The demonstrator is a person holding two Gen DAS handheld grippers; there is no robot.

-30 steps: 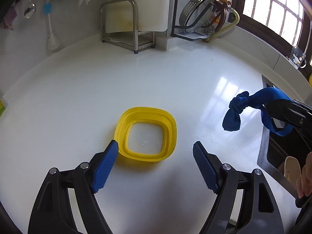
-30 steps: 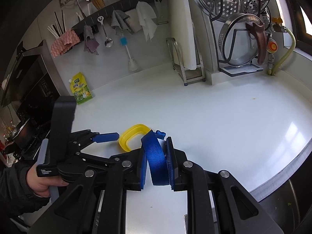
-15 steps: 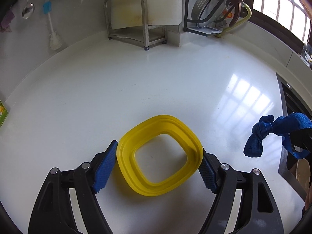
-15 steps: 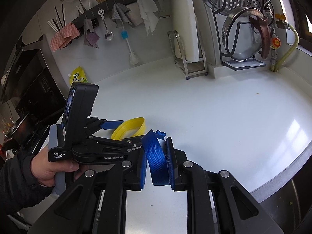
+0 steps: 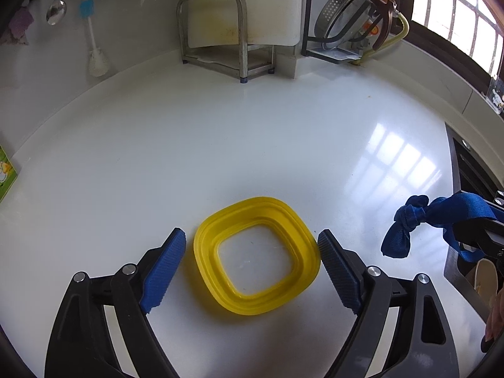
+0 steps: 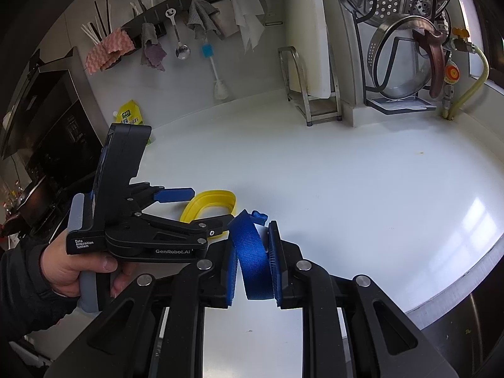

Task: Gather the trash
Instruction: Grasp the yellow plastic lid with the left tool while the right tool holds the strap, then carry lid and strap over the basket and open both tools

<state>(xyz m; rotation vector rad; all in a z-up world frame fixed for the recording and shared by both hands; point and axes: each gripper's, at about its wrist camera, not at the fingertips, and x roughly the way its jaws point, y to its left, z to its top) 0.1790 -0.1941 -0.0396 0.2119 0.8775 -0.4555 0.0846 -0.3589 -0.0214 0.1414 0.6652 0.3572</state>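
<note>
Two grippers at work: my left gripper (jaws just widened) straddles the yellow ring on the tabletop, ready to collect it; my right gripper clamps a blue strap.

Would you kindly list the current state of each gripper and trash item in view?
left gripper: open, jaws just widened, astride the ring
yellow ring: flat on the counter, ungripped
right gripper: shut on the strap
blue strap: clamped, knotted end hanging free
</note>
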